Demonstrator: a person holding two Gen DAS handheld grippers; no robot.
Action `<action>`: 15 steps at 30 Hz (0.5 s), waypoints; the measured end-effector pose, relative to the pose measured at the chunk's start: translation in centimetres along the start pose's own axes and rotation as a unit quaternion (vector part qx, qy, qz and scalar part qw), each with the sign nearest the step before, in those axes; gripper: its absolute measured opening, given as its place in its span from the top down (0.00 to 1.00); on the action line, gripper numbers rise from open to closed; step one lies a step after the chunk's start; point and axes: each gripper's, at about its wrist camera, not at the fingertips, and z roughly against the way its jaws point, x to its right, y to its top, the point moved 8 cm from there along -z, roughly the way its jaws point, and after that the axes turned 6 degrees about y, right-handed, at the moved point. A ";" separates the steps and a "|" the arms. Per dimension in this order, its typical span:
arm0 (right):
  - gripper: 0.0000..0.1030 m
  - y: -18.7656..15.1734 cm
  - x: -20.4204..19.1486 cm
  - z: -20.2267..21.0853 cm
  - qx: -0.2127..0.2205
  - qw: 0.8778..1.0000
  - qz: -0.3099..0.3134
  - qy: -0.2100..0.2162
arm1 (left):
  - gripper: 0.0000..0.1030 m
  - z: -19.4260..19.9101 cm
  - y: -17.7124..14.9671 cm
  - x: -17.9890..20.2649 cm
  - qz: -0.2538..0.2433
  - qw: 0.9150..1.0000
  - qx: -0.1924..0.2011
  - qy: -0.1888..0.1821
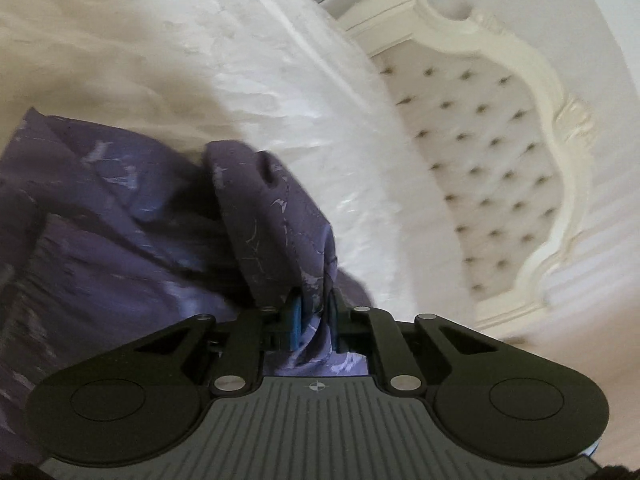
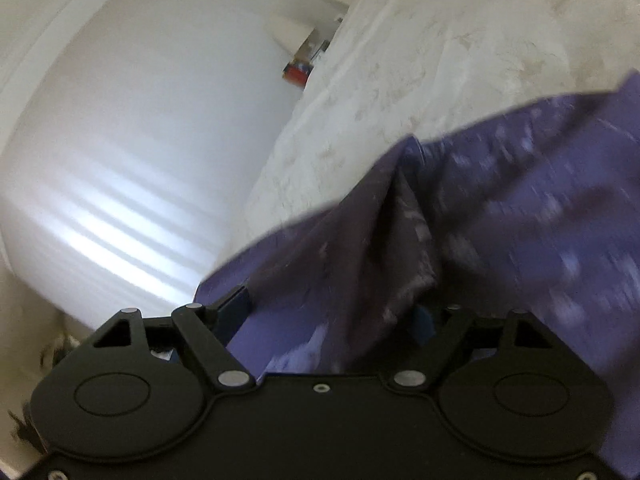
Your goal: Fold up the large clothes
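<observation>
My left gripper (image 1: 314, 312) is clamped on a bunched fold of the purple garment (image 1: 120, 248), the blue pads (image 1: 295, 320) pinching the cloth tight between them. To the left of those jaws the rest of the patterned fabric spreads in soft ridges over the cream bedspread (image 1: 192, 52); ahead of them a rounded hump of the same cloth rises, and to their right the bedspread runs up to a tufted, buttoned headboard (image 1: 480, 152) in a carved white frame. My right gripper (image 2: 332, 312) stands with its jaws wide apart, the left finger (image 2: 236, 304) out at the edge of the cloth and the right one mostly hidden under it. A dark crease of the garment (image 2: 520, 220) lies loosely in the gap between them, not pressed by either pad. Left of these jaws is a pale wall (image 2: 140, 140) striped with bands of light; ahead and to the right the purple cloth drapes across the bedspread (image 2: 460, 40). Both views are blurred, so the print on the fabric cannot be made out.
</observation>
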 end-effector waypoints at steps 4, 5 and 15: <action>0.19 4.2 -2.1 -0.2 0.057 0.997 0.050 0.002 | 0.89 1.2 -0.7 1.6 -0.009 0.999 0.009 -0.031; 0.19 4.9 -2.6 0.0 0.068 0.996 0.064 0.000 | 0.89 1.3 -1.4 1.7 -0.025 0.999 0.007 -0.027; 0.19 -0.2 1.8 2.3 0.004 0.988 0.087 -0.128 | 0.82 -0.9 -9.0 -4.1 -0.238 0.960 -0.038 0.140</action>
